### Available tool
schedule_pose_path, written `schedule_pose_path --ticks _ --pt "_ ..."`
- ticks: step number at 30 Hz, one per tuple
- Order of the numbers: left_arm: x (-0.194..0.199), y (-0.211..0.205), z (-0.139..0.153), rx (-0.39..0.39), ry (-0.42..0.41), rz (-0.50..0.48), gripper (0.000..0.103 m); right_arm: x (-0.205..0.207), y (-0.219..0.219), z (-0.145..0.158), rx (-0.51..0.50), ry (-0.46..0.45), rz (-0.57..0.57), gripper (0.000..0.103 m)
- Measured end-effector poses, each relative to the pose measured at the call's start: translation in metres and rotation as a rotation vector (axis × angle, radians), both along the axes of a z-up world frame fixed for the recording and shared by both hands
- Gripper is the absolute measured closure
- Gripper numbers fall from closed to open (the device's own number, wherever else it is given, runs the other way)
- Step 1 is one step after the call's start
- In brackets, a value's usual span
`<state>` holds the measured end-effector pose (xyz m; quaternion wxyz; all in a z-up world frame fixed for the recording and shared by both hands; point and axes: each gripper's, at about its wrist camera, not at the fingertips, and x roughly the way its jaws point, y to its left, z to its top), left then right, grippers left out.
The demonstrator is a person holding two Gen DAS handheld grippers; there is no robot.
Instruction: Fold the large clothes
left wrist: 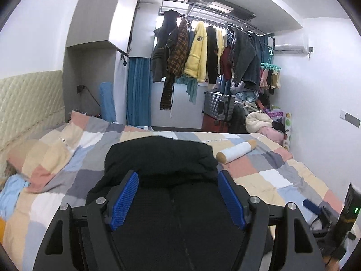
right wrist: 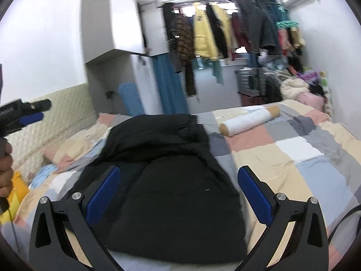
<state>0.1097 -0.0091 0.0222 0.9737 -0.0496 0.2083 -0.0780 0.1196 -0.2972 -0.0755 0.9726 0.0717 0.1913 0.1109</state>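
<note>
Currently the black garment point(left wrist: 162, 158) lies in a bunched, partly folded heap at the centre of the frame in both views, resting on the patchwork bedspread point(left wrist: 266, 176) (pastel squares of pink, grey, cream and blue). Left gripper point(left wrist: 179, 199): jaws spread wide, blue pads point(left wrist: 125, 199) on either side of the dark fabric at lower centre, nothing pinched between them; whether the pads touch the cloth cannot be told. Right gripper point(right wrist: 178, 194): jaws likewise released, set well apart over the near end of the garment, holding nothing. In the right wrist view the left gripper also shows at the left edge of the frame, raised above the bed near the quilted headboard point(right wrist: 58, 115). A white cylindrical bolster with tan ends point(left wrist: 237, 150) lies on the bedspread just right of the garment, apart from it. Hanging clothes on an overhead rack point(left wrist: 203, 52) fill the upper centre; a silver suitcase point(left wrist: 217, 106) stands below them.
</note>
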Motion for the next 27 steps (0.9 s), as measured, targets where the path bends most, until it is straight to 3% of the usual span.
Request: schedule_pose_path --ticks 5,15,21,23,27 --pt "-0.018 0.035 -0.033 -0.007 0.027 0.04 0.031 -0.012 0.017 -0.002 -0.021 0.025 0.062 0.0" --pt "-0.013 0.067 -0.098 -0.003 0.084 0.031 0.031 -0.001 0.032 -0.013 -0.071 0.101 0.075 0.0" --pt "-0.003 0.086 -0.131 -0.02 0.144 0.023 0.031 0.023 0.026 -0.03 -0.038 0.229 0.084 0.0" --pt "0.007 0.096 -0.14 -0.026 0.19 0.033 0.031 0.035 0.018 -0.031 -0.038 0.268 0.054 0.0" --pt "0.036 0.109 -0.147 0.004 0.274 0.047 0.031 0.05 0.003 -0.015 -0.112 0.236 -0.023 0.0"
